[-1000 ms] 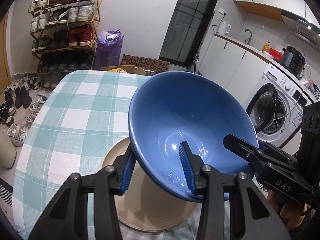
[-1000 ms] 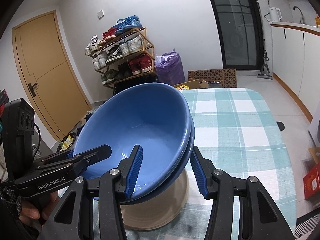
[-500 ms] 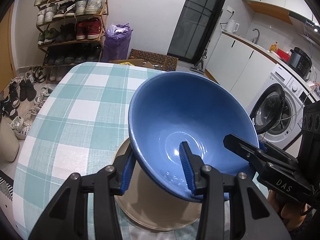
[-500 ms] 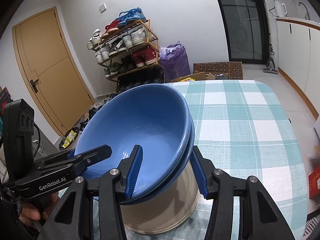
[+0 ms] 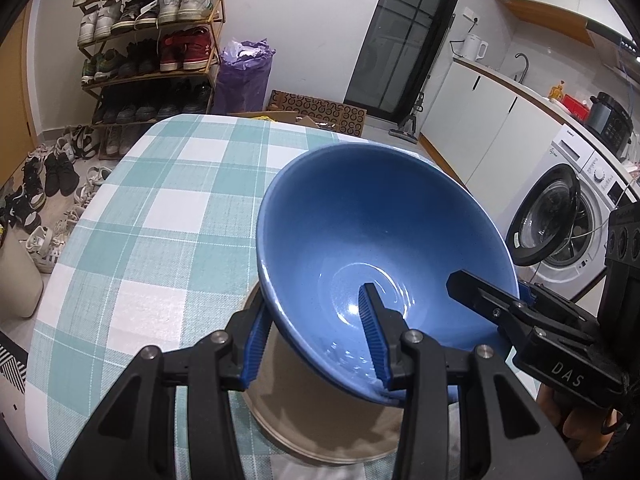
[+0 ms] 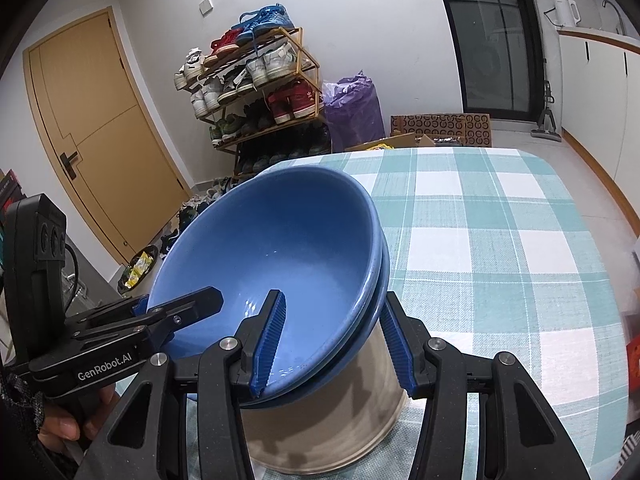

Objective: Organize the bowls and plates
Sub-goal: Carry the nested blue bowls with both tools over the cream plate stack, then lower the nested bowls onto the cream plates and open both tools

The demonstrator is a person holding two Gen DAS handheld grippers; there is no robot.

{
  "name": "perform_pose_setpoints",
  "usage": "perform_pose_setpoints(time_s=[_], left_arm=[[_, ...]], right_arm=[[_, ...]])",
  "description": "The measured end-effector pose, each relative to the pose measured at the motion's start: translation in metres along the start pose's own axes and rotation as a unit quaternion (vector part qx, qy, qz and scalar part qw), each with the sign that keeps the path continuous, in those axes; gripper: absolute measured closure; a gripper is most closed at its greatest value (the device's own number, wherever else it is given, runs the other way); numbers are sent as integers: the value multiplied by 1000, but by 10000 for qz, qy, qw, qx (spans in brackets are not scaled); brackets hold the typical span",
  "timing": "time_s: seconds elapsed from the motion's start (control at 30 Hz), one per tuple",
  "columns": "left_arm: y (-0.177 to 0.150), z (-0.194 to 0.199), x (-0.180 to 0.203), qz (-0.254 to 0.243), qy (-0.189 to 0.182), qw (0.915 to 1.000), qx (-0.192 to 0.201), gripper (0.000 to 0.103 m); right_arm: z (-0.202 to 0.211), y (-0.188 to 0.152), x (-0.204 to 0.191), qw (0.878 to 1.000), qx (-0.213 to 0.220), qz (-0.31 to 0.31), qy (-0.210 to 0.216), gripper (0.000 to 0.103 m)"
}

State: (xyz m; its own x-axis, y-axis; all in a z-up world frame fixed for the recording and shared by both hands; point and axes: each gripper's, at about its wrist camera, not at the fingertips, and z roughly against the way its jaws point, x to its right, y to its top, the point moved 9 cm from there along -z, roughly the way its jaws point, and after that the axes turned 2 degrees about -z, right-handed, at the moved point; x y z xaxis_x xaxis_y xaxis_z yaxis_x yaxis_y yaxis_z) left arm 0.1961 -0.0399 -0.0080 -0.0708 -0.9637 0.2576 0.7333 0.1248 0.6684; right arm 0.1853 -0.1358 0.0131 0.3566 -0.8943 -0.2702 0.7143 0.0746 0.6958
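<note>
Left tongs (image 5: 318,346): clamped on the near rim of the bowls (image 5: 380,248), one pad inside, one pad outside under the wall.
Right tongs (image 6: 334,344): clamped on the opposite rim of the same bowls, one pad inside, one outside.
Bowls: two blue ones, nested, seen as a double rim from the right view; carried tilted, just above the plate (image 5: 320,420).
Plate: beige, lying on the checked counter (image 5: 160,220) near its front edge, partly hidden under the bowls.
Step, as judged: lowering the nested pair onto the plate to form one stack.
Risk, inner bowl: loose in the outer one if only the rims are pinched; with this tilt, likely to slide or rock out on a jolt.
Risk, uneven hands: one side dropping faster than the other, tilting the pair further and twisting the rims out of the pads.
Risk, landing: foot touching down off centre or edge-first, chipping glaze or skidding the plate toward the counter's front edge.
Risk, release: opening one pair of tongs before the base sits flat, leaving the weight on a single rim pinch and tipping the stack.
Risk, pads: outer pads trapped between bowl wall and plate if brought too low before letting go.
Contact with plate: cannot tell; base hidden.
</note>
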Motion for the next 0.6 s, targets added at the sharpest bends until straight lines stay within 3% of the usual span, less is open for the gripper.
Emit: perform_pose_setpoints(time_s=[0.6], left_arm=[[-4,-14,-5,5,0,10000,-90,61]], right_arm=[[-10,-8,5,9998,-152,5,-92,54]])
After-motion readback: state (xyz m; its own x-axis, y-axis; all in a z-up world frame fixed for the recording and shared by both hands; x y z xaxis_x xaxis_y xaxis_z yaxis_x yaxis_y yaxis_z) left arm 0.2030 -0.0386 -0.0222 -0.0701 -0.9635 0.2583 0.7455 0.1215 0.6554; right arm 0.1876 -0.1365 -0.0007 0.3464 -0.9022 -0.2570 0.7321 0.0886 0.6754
